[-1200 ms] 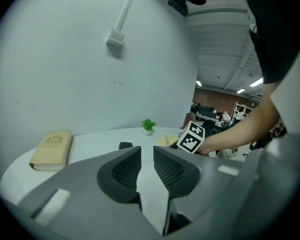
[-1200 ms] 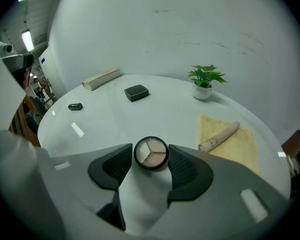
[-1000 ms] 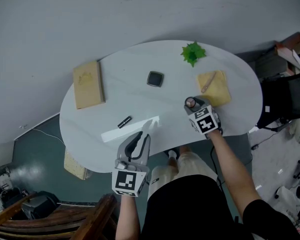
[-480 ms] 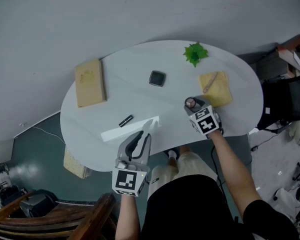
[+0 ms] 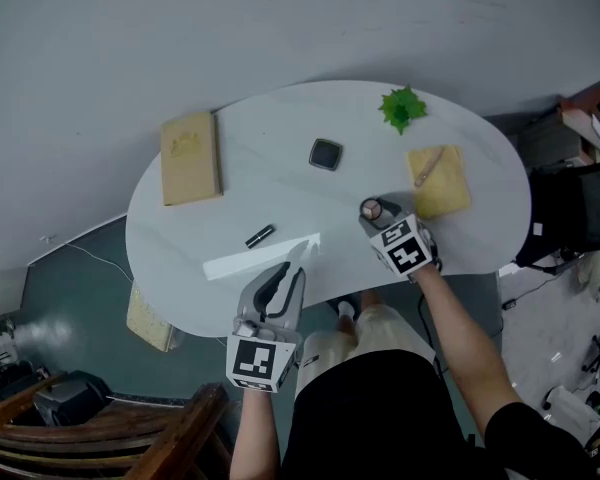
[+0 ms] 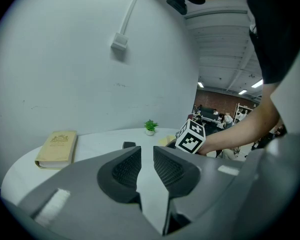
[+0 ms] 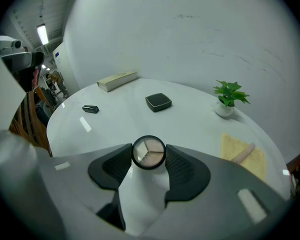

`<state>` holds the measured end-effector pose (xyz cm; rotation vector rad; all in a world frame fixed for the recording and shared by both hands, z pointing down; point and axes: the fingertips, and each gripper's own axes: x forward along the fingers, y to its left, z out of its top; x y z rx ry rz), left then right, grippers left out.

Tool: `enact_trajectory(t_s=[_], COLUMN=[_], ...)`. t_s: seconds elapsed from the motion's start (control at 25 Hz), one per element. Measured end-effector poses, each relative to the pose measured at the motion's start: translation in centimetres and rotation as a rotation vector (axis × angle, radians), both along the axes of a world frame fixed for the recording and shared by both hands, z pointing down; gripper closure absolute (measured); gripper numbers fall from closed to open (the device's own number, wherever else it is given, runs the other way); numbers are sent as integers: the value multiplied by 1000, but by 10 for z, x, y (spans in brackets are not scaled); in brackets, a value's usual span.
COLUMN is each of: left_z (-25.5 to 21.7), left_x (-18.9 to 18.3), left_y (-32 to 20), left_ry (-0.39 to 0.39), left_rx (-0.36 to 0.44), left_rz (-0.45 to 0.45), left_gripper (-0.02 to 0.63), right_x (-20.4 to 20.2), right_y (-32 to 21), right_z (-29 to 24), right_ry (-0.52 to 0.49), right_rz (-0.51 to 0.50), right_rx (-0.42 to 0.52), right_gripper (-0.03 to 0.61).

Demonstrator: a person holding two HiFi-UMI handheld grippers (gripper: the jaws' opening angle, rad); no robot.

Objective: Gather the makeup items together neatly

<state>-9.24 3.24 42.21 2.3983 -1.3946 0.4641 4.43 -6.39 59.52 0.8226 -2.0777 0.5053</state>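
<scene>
One round black powder pot pinched tight in your right gripper, just carried left toward black square case. Gathering started. Your left gripper bit open, empty.

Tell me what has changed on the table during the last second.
The right gripper, shut on the round compact, carried it away from the yellow cloth toward the middle of the table. Nothing was taken or released. The left gripper kept still, open and empty; the book, square case, black tube and plant did not move.

Round compact in fingers; square compact, lipstick apart
</scene>
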Motion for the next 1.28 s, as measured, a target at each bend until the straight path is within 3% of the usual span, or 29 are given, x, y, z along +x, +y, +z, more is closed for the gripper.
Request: enact_trajectory(t_s=[0.44,1.28], left_z=[6,9], left_x=[-17,-27], left_y=[17,28], left_ry=[3,-34], left_rx=[-41,-23], left_rz=[-55,-46], left_gripper=[538,538], right_x=[-23,-25], right_y=[9,9], right_z=[13,20], right_ry=[13,13], right_rz=[-59,-41], right_rx=[-9,-9], right_gripper=[362,362])
